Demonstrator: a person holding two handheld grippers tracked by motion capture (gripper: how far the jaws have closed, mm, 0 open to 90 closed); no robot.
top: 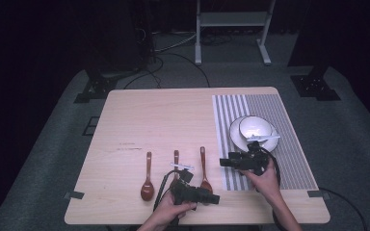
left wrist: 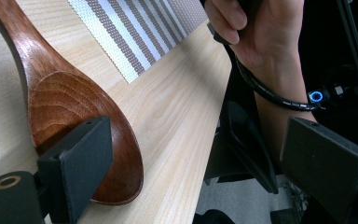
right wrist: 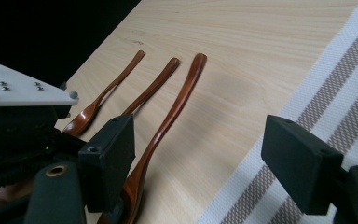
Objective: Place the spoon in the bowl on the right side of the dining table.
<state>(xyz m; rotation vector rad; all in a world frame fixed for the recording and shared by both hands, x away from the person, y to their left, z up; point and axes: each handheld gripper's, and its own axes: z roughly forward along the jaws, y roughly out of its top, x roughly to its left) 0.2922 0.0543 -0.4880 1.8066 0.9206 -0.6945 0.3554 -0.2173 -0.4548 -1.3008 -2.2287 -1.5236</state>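
The rightmost wooden spoon (top: pixel 204 169) lies flat on the bench (top: pixel 164 120), handle pointing away from the person, bowl near the front edge; it is the last in a row of three, with a middle spoon (top: pixel 176 161) and a left spoon (top: pixel 147 177) beside it. The left tool (top: pixel 198 195) sits low at this spoon's bowl. In the left gripper view the spoon (left wrist: pixel 70 102) has one jaw resting just against the rim of its bowl while the other jaw stands far off past the bench edge, so the jaws are wide apart and hold nothing.

The right tool (top: pixel 238 161) hovers over the near corner of the striped placemat (top: pixel 289 144), its jaws also spread apart and empty, looking across at the three spoons. Further back on the mat sit two stacked white bowls (top: pixel 253 129).

Likely the spoon is about to be picked up. The risk: the bowl is rounded and glossy, so jaws closing on it may slip off or tip the spoon; a nudge could also push it toward the close front edge or into the middle spoon.
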